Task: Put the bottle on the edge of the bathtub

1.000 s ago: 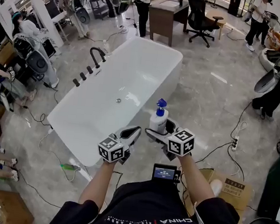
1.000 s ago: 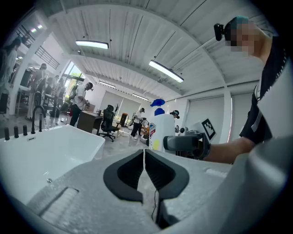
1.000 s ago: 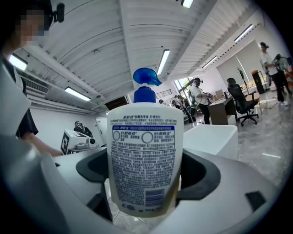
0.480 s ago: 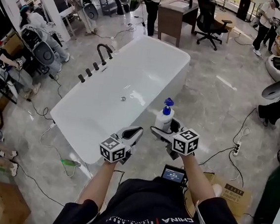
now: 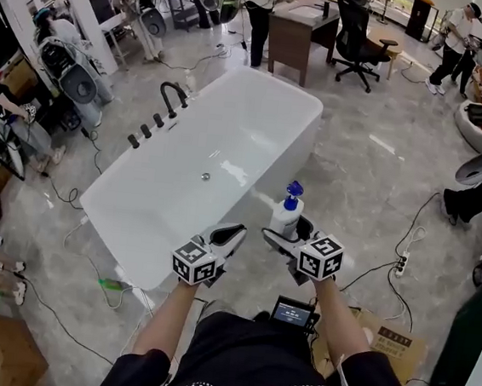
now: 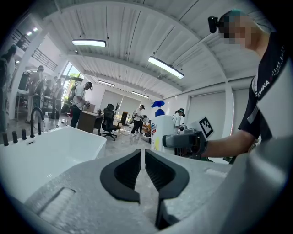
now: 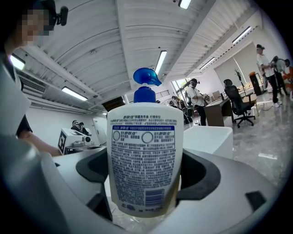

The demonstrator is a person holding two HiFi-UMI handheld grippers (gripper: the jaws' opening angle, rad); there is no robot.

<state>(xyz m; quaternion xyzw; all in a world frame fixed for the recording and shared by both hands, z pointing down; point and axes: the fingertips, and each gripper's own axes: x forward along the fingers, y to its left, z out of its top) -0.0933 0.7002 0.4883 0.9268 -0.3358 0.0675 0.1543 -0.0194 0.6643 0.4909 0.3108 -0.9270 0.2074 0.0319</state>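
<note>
Over the last second the bottle (image 5: 286, 217) has drifted slightly down and right in the head view. It is upright, blue pump on top, and the right hand-held gripper (image 5: 286, 232) is still pinching its body. At the frame's centre it hangs above the floor, just beside the right rim of the white bathtub (image 5: 263, 182), not yet over it. The left hand-held gripper (image 5: 227, 234), jaws pressed nearly together on nothing, has kept alongside. We judge the placing still lies ahead.

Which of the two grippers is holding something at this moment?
The right gripper: its jaws are clamped on the white bottle with the blue pump. The left gripper holds nothing, its jaws together.
</note>
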